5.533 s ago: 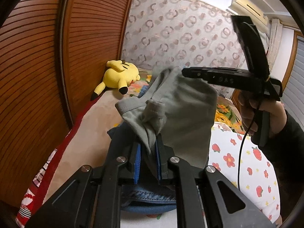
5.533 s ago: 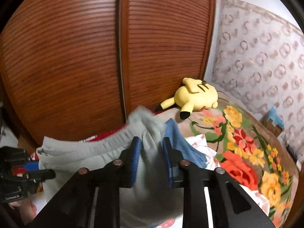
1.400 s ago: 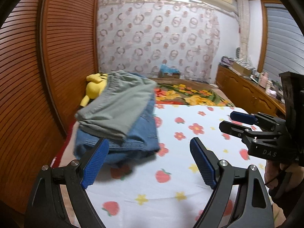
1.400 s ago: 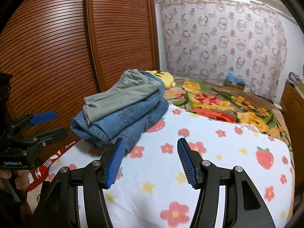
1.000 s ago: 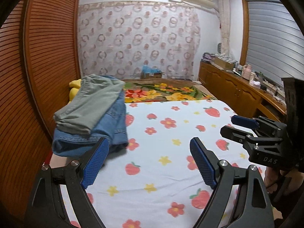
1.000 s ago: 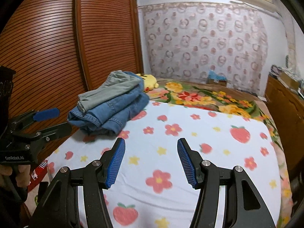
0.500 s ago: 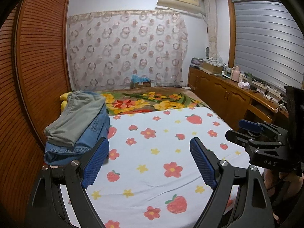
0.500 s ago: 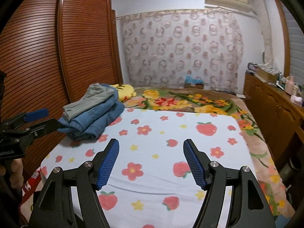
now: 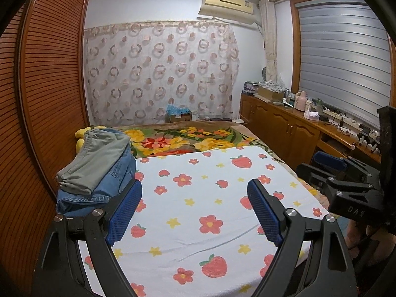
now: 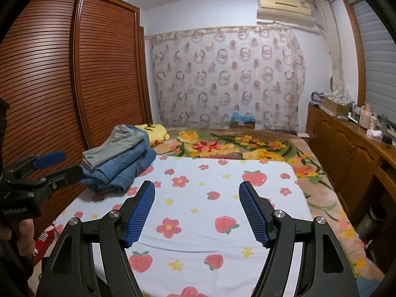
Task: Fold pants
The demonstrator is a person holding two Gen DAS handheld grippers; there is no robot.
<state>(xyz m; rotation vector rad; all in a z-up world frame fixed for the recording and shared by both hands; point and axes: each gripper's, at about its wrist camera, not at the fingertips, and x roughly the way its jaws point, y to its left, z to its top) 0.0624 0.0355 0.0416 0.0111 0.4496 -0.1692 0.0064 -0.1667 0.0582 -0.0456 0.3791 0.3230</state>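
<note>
Folded grey-green pants (image 9: 96, 158) lie on top of a stack of folded blue jeans (image 9: 109, 185) at the left side of the bed; the stack also shows in the right wrist view (image 10: 118, 156). My left gripper (image 9: 194, 209) is open and empty, held well back above the bed's near part. My right gripper (image 10: 196, 210) is open and empty, also back from the stack. Each gripper shows in the other's view: the right one (image 9: 326, 170) and the left one (image 10: 57, 163).
The bed has a white sheet (image 9: 198, 198) with strawberries and flowers and a floral blanket (image 10: 235, 146) beyond. A yellow plush toy (image 10: 156, 131) lies behind the stack. A slatted wooden wardrobe (image 10: 61, 86) stands on the left, a wooden cabinet (image 9: 292, 128) with clutter on the right.
Both grippers let go of the grey-green pants, now lying folded on the jeans stack, and have pulled back and up from the bed with jaws open.
</note>
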